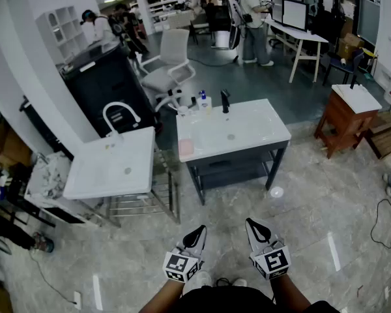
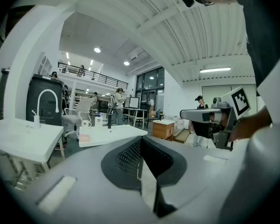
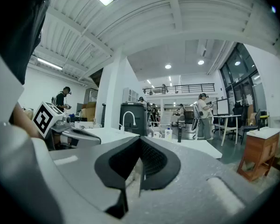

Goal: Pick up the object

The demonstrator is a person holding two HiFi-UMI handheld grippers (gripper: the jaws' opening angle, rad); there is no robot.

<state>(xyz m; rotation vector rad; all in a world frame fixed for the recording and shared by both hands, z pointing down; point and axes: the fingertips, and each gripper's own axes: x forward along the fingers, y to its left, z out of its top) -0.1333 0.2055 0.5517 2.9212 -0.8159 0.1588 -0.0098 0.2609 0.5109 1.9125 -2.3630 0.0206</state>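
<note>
Both claws hung low and close to the person's body, side by side and apart from each other. The left claw [image 1: 199, 231] had its jaws pressed together with nothing between them, and the right claw [image 3: 140, 148] was the same, its dark pads meeting and gripping nothing.

Well ahead of both stood a dark cabinet with a white basin top [image 1: 260, 133]. Every small thing in reach of the task lay there, far from either claw, and I could not tell which one was meant. Nearest, ahead and a little left of the left claw, a pink block [image 1: 186, 148] lay flat at the top's front left corner: pale, rectangular, low, with softly rounded edges. Beyond it, along the far edge, stood a white cup [image 1: 182, 110], then a small white bottle [image 1: 204, 101] with a blue cap, then a black tap [image 1: 225, 100], all upright and near one another. From the left claw's own view the block sat just under the cup.

Further left of the left claw was a second white basin [image 1: 111, 167] with a curved white tap [image 1: 120, 113]. Off to the right of the right claw stood a wooden stand [image 1: 342, 119]. People stood at desks at the far end of the room
</note>
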